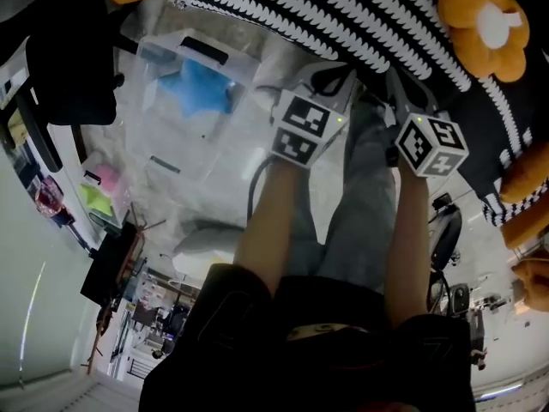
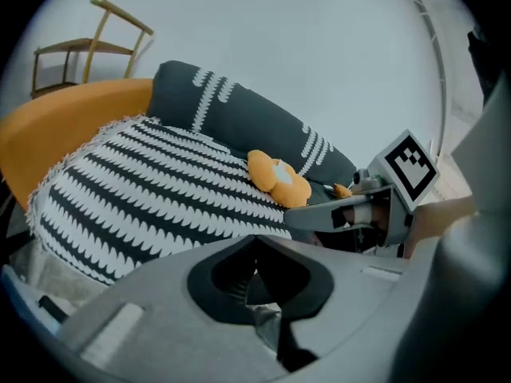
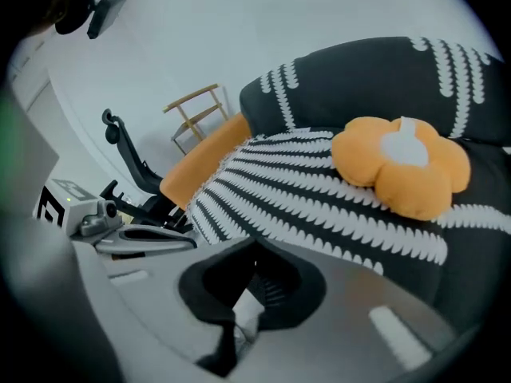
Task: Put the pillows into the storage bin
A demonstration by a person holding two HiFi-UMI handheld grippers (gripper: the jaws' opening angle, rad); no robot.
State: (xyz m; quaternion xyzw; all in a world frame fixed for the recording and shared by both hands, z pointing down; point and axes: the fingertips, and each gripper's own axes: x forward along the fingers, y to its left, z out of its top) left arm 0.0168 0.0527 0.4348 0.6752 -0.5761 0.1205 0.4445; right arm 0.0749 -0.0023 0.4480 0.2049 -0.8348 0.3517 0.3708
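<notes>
A big black-and-white striped pillow (image 1: 343, 15) (image 2: 144, 190) (image 3: 319, 206) is hanging across the far side of the scene, off the floor. It is outside the bin and reaching to the bin's right. A dark pillow (image 2: 239, 118) (image 3: 359, 78) with white marks is showing just behind it in both gripper views.

The clear bin (image 1: 163, 101) is standing on the floor at the far left, with something blue (image 1: 202, 88) lying inside.

The person's two bare forearms are reaching out side by side. The left gripper (image 1: 330, 77) (image 2: 254, 282) is clenching the striped pillow's near edge, its jaws pressed together on a bit of pale fabric. The right gripper (image 1: 399, 86) (image 3: 251, 290), just to its right, is pinching the same edge in the same way.

An orange flower (image 1: 491, 24) (image 2: 278, 178) (image 3: 399, 162) with a white middle is sitting on the striped pillow's far right part.
</notes>
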